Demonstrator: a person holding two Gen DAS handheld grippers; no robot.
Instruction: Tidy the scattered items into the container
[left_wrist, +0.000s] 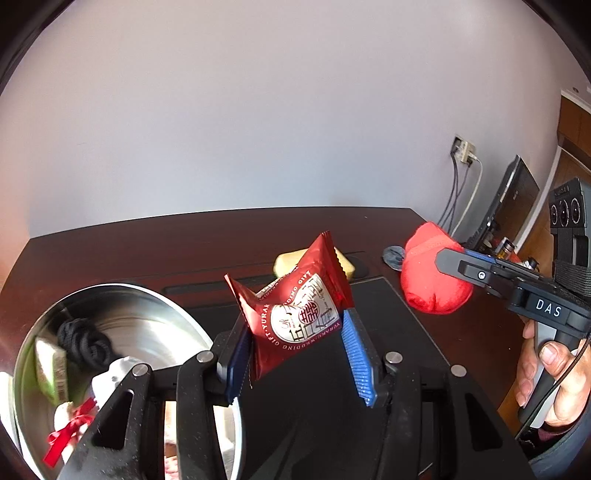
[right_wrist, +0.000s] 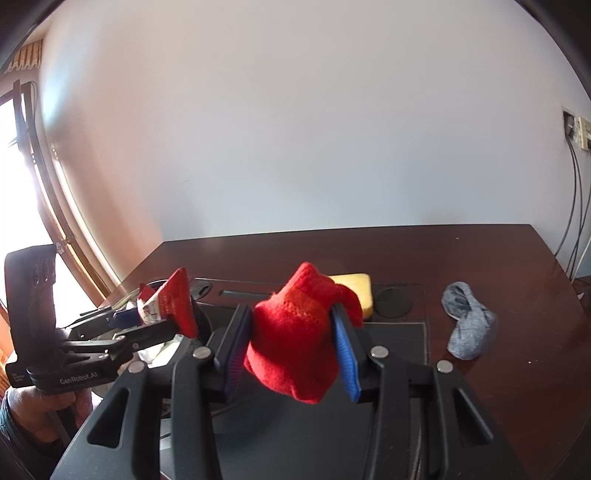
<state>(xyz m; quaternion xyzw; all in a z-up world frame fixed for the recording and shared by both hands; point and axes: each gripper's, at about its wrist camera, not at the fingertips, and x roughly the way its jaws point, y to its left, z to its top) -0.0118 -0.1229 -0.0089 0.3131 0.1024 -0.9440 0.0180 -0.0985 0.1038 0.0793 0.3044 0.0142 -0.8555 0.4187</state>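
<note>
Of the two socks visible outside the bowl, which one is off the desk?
The red sock: it hangs clamped in the right gripper, clear of the surface. The grey sock lies loose on the desk, off to the right, untouched.

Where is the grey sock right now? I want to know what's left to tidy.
In the right wrist view the grey sock lies on the dark table, to the right of the held red sock, beyond the black mat's corner.
</note>
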